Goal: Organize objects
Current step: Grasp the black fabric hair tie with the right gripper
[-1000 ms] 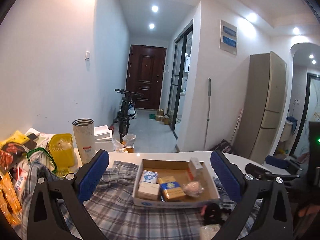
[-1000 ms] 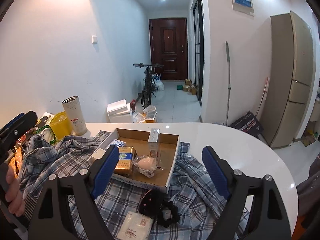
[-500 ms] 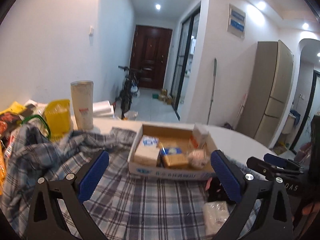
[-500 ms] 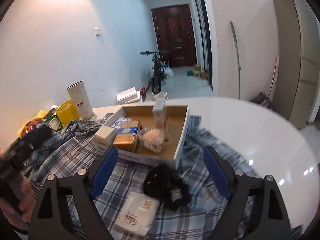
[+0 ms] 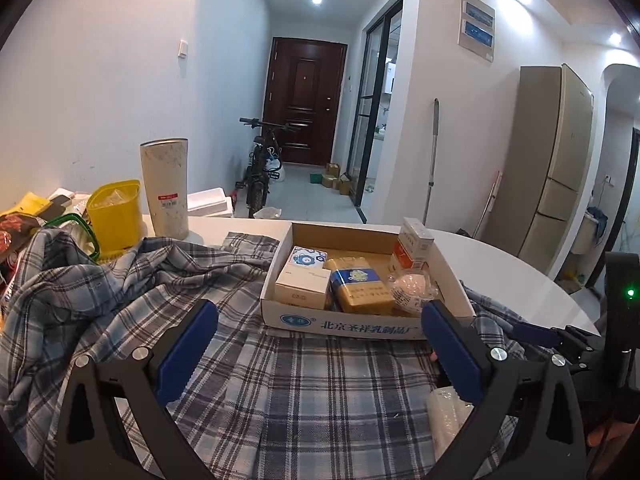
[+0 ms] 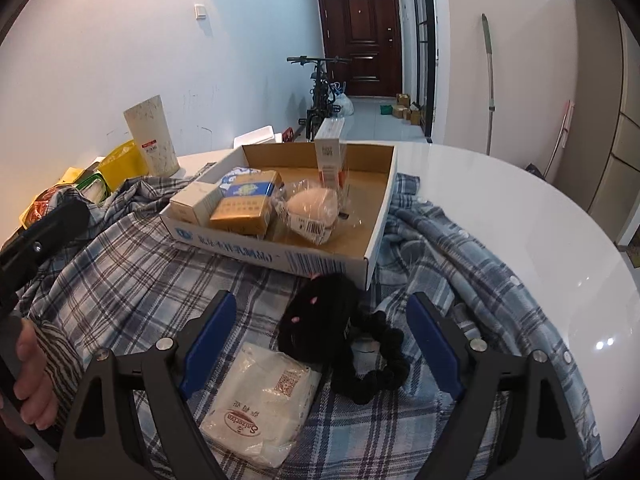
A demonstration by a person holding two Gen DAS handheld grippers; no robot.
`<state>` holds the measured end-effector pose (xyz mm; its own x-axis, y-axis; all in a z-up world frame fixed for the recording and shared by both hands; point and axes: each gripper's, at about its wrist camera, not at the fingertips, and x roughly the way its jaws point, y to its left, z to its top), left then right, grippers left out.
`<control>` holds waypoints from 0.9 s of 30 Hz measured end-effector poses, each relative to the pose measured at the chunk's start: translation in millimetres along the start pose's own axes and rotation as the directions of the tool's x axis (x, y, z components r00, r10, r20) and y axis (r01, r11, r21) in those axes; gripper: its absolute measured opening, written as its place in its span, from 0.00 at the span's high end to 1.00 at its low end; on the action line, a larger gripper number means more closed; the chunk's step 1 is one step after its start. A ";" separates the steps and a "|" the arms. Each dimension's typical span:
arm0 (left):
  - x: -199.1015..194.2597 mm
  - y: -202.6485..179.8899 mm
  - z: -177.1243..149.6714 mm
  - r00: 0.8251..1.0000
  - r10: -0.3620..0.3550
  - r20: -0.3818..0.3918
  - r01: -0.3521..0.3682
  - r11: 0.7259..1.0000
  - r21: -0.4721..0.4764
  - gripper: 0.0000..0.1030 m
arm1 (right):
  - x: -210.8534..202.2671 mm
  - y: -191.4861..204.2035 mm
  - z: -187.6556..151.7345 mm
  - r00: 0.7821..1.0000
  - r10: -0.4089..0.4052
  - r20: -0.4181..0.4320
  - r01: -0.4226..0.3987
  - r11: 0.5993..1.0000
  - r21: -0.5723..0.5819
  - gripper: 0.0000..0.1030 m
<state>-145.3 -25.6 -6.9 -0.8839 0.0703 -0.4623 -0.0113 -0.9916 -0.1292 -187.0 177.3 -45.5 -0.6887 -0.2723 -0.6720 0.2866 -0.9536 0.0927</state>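
Note:
A shallow cardboard box (image 5: pixel 340 322) (image 6: pixel 280 258) sits on a plaid shirt (image 5: pixel 200 304) (image 6: pixel 132 276) on a white round table (image 6: pixel 500 208). It holds a white carton (image 5: pixel 302 286), a yellow-and-blue pack (image 5: pixel 358 290), a wrapped pinkish item (image 6: pixel 314 208) and an upright orange-white carton (image 6: pixel 330 154). A black fuzzy item with a scrunchie (image 6: pixel 340 332) and a white packet (image 6: pixel 260 404) lie in front of the box. My left gripper (image 5: pixel 316 354) is open and empty before the box. My right gripper (image 6: pixel 320 342) is open over the black item and packet.
A tall speckled tumbler (image 5: pixel 165 188) and a yellow container (image 5: pixel 114 212) stand at the back left beside snack packets (image 5: pixel 20 220). The table's right side (image 5: pixel 520 276) is bare white. A fridge (image 5: pixel 556 168), bicycle (image 5: pixel 260 172) and hallway lie beyond.
Both grippers have dropped lower and moved in toward the table. The right one now has the black item and white packet between its open fingers. The left one sits closer to the box front.

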 end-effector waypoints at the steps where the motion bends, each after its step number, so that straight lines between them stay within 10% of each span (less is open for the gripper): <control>1: 0.1 -1.1 0.7 1.000 -0.004 -0.002 0.004 1.000 0.003 0.00 | 1.0 -0.5 -0.5 1.000 -0.002 0.001 0.002 1.000 0.002 0.16; 18: -1.5 4.9 3.7 0.998 -0.059 -0.022 0.058 0.997 -0.050 0.00 | 44.8 9.4 -11.6 0.991 -0.030 -0.132 0.020 0.997 -0.079 0.54; 27: -4.7 0.8 4.3 0.998 -0.069 -0.011 0.069 0.997 -0.032 0.00 | 25.3 2.3 -5.6 0.998 -0.035 -0.047 0.032 0.998 -0.063 0.67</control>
<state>-143.2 -27.2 -1.1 -0.8758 0.1399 -0.4620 -0.0570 -0.9803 -0.1888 -200.1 168.9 -66.3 -0.6661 -0.2322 -0.7088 0.3053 -0.9519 0.0249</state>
